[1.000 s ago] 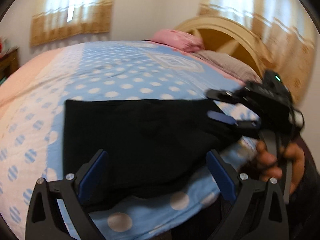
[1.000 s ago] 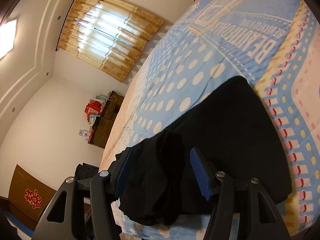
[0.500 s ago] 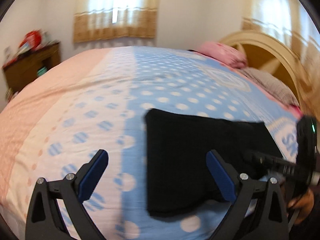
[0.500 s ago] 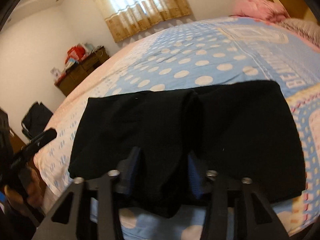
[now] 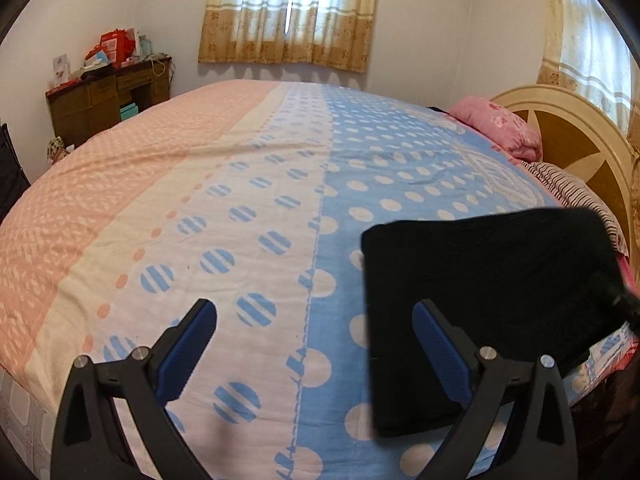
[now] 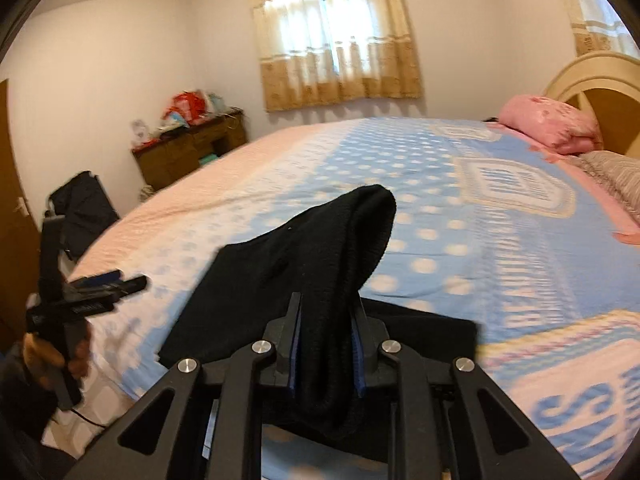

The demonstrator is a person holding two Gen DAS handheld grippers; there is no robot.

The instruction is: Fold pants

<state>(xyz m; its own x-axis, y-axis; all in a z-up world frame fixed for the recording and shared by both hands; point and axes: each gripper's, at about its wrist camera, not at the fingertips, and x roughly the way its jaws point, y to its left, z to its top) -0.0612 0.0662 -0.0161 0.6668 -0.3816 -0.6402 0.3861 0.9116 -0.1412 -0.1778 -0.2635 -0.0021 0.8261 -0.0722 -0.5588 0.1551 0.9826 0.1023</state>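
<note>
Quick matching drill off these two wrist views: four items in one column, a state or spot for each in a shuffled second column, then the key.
Items
1. left tongs
2. right tongs
3. black pants
4. pink pillow

States or places
A. at the head of the bed, by the headboard
B. clamped on a bunched edge of dark cloth
C. open, above the bedspread, holding nothing
D. partly flat on the blue dotted part of the bedspread, one end raised

Pairs: 1-C, 2-B, 3-D, 4-A
</note>
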